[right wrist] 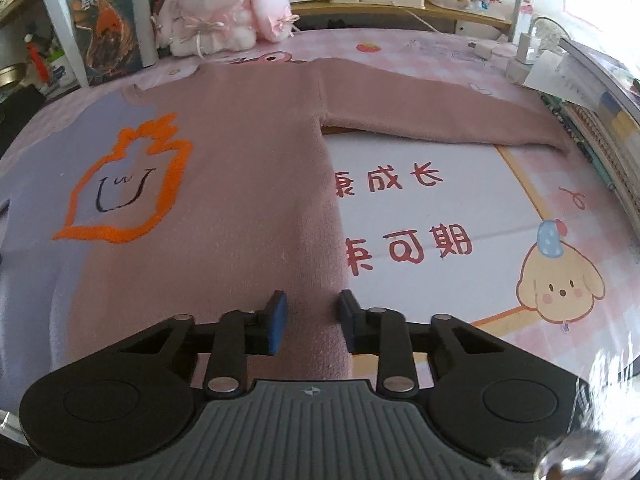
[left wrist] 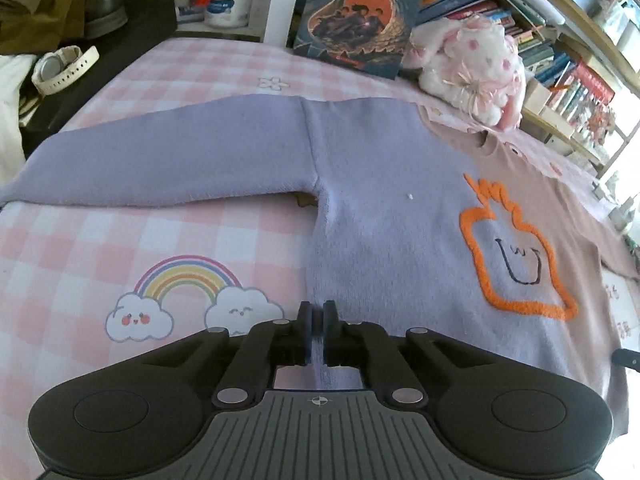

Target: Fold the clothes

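A two-tone sweater lies flat on the table, lilac on one half and dusty pink on the other, with an orange outlined face on the chest. Its lilac sleeve stretches left and its pink sleeve stretches right. My left gripper is shut on the sweater's lower left hem edge. My right gripper is open, its fingers either side of the pink lower right hem edge.
The table has a pink checked cover with a rainbow and cartoon prints. A plush bunny and a book stand at the back. Bookshelves run behind. A white watch lies far left.
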`<state>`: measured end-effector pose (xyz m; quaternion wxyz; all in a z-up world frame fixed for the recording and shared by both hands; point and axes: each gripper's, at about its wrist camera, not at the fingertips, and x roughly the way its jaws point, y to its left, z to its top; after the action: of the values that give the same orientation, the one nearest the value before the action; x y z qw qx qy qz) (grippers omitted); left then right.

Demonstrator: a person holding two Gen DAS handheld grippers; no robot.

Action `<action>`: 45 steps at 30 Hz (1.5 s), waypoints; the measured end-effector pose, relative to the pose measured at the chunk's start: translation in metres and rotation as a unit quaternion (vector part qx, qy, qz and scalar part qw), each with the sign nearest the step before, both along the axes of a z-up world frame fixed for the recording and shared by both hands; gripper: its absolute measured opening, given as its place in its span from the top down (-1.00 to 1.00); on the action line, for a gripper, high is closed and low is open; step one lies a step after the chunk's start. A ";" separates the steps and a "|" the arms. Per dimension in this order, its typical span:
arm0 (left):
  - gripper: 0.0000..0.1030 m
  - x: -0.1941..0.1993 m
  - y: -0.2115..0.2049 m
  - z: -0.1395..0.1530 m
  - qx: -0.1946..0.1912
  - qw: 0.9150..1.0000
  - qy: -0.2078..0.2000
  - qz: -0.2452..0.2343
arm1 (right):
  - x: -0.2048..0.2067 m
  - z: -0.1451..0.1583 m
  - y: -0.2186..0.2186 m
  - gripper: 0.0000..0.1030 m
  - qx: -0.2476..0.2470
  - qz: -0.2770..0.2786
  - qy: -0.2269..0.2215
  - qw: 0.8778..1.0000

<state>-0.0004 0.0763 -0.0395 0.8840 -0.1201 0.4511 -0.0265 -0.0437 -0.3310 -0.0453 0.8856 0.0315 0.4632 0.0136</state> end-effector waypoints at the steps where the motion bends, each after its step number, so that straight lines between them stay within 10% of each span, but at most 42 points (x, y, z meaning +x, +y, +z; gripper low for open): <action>1: 0.94 0.004 0.001 0.000 0.002 1.000 -0.002 0.000 | 0.001 0.000 0.000 0.77 0.000 -0.004 -0.002 1.000; 18: 0.89 0.043 0.003 0.006 0.023 1.000 -0.015 -0.003 | 0.031 0.000 0.010 0.82 0.016 0.001 -0.029 0.999; 27: 0.42 -0.009 -0.008 0.014 0.024 1.000 -0.009 -0.008 | 0.008 0.005 0.018 0.20 0.001 0.001 -0.035 0.999; 33: 0.54 -0.019 -0.008 0.005 0.033 0.999 -0.006 0.000 | -0.002 -0.007 0.019 0.49 -0.006 -0.004 -0.009 1.000; 35: 0.90 -0.016 -0.011 0.003 0.041 0.999 -0.012 -0.014 | -0.006 -0.007 0.021 0.60 -0.004 -0.005 -0.011 1.000; 45: 0.92 0.006 -0.015 0.002 0.058 0.997 -0.020 -0.048 | -0.013 -0.006 0.030 0.77 -0.002 -0.029 -0.013 0.999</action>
<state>0.0056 0.0617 -0.0378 0.8961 -0.0458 0.4391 -0.0453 -0.0572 -0.3011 -0.0508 0.8917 0.0435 0.4504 -0.0129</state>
